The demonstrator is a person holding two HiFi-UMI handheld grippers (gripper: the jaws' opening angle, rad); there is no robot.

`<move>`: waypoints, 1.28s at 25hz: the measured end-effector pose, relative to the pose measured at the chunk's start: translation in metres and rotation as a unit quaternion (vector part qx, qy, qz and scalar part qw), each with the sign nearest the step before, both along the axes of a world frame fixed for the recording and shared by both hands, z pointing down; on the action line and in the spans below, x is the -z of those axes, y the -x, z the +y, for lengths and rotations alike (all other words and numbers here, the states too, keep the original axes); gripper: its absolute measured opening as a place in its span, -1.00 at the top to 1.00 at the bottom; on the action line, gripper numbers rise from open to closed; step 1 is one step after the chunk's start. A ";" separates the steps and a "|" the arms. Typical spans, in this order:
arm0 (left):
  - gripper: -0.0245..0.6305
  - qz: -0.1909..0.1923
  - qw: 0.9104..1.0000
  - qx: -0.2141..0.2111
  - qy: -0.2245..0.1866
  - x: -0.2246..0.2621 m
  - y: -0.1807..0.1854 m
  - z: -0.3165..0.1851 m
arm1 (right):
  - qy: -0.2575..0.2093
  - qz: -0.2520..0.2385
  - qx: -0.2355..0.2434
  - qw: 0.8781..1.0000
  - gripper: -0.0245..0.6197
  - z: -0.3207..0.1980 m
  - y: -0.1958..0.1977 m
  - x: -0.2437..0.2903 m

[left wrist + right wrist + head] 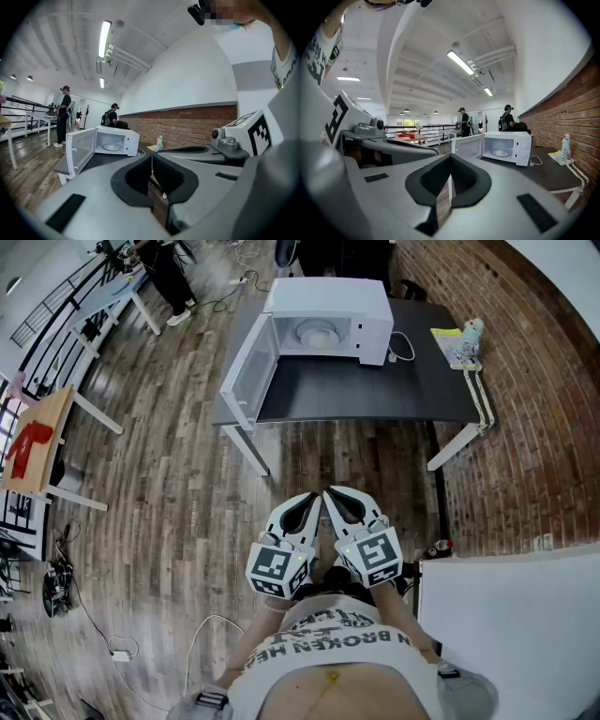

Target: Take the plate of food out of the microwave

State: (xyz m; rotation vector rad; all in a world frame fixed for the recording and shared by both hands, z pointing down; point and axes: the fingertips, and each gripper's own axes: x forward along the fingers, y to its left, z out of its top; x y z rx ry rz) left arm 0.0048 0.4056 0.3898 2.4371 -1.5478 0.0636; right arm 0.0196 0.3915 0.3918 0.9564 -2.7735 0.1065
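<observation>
Progress stands at the approach stage, judged from the layout; nothing has touched the load yet. Nearest, at lower centre of the head view, the left claw (307, 504) and the right claw (336, 497) sit side by side in front of the person's torso; each has its jaws together with nothing between them, as both gripper views confirm. Bare wooden floor (187, 493) separates the claws from the bench (375, 395), which stands well apart at upper centre. On the bench, the microwave (370, 310) has its door (248, 371) already swung open toward the left of the frame; the opening step is done. The plate of food (317, 334) rests inside the cavity. Remaining, by estimate: close the gap to the bench; part the claws; grip the plate; draw it out level.
</observation>
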 end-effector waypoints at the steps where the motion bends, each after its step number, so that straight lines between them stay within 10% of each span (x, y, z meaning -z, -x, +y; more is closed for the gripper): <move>1: 0.88 0.003 1.000 0.001 0.000 -0.001 -0.001 -0.001 | 0.000 -0.008 0.002 1.000 0.90 -0.001 -0.001 0.001; 32: 0.88 0.040 0.998 0.038 0.024 -0.024 -0.018 -0.035 | 0.023 -0.041 0.019 0.999 0.90 -0.036 -0.030 -0.017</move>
